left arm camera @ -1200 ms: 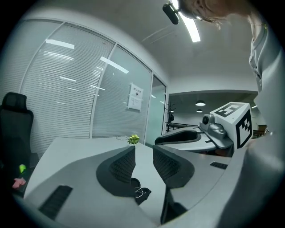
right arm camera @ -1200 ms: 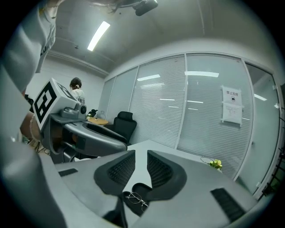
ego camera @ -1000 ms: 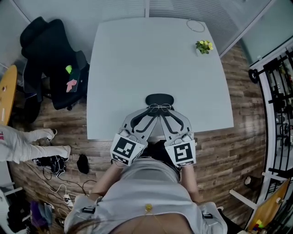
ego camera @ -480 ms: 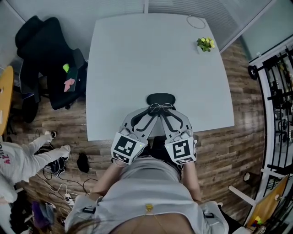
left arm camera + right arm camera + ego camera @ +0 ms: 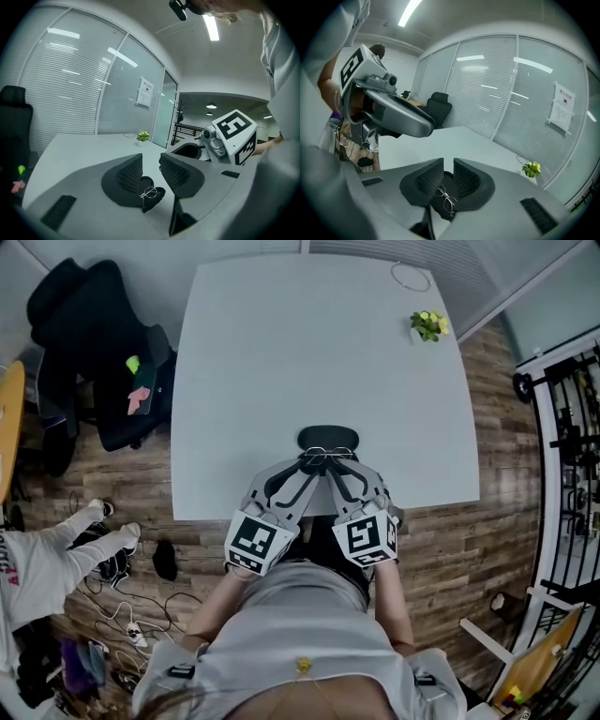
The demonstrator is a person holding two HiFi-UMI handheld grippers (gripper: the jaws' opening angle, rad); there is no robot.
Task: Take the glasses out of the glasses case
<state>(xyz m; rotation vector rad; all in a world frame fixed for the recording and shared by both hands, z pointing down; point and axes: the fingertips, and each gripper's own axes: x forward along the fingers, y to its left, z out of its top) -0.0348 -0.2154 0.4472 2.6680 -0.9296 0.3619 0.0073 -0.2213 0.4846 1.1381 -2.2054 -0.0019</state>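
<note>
Since a second ago my right hand-held gripper [image 5: 337, 463] has rolled and edged forward, while the glasses [image 5: 326, 454] have hardly shifted. They hang over the near rim of the glasses case [image 5: 327, 436], one thin temple caught between my narrowly closed right jaws. My left hand-held gripper [image 5: 315, 463] waits just beside, jaws slightly apart and empty. With everything near the table [image 5: 309, 352] edge, such a slight pinch may let the wire frame twist, slip or snag the case.
</note>
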